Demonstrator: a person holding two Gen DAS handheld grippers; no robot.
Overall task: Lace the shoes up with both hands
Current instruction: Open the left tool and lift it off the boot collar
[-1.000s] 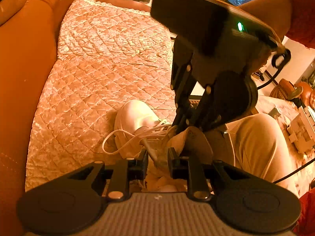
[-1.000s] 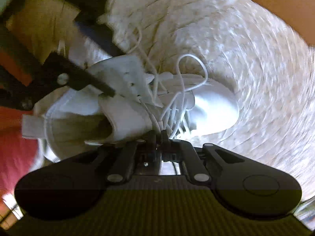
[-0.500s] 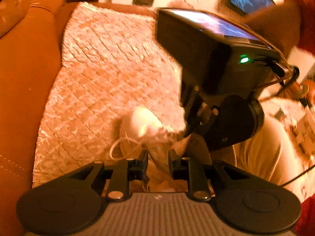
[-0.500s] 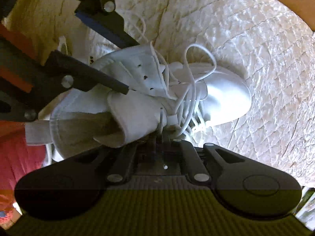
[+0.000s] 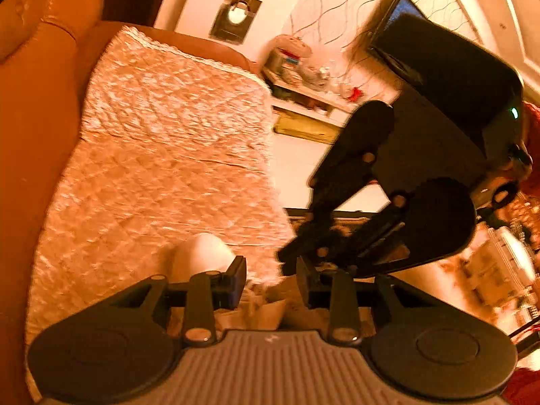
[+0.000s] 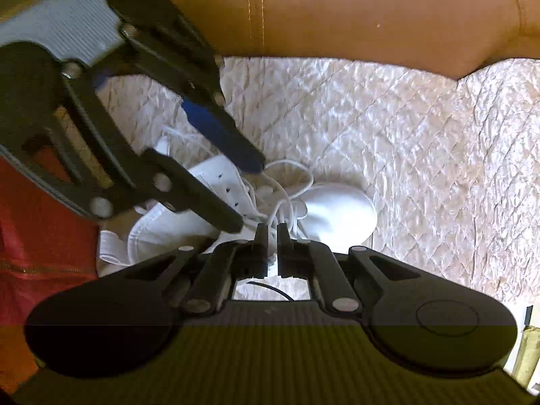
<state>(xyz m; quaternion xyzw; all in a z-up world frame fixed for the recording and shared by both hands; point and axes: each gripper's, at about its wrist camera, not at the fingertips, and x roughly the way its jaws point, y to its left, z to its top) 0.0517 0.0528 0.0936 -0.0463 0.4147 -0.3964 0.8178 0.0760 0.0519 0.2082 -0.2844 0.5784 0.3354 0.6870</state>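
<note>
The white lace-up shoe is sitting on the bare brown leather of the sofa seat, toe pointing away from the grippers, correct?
Not quite. The white lace-up shoe rests on the pale quilted cover spread over the seat, not on bare brown leather; the right wrist view shows this. Its toe does point away from the grippers.

No readable text, labels, brands, numbers or signs in either view

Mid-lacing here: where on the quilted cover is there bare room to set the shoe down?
Bare: the quilted cream seat cover between the white lace-up shoe's toe and the brown leather sofa back, and out to the right. Crowded: over the laces, where the opening left gripper and right gripper meet.
</note>
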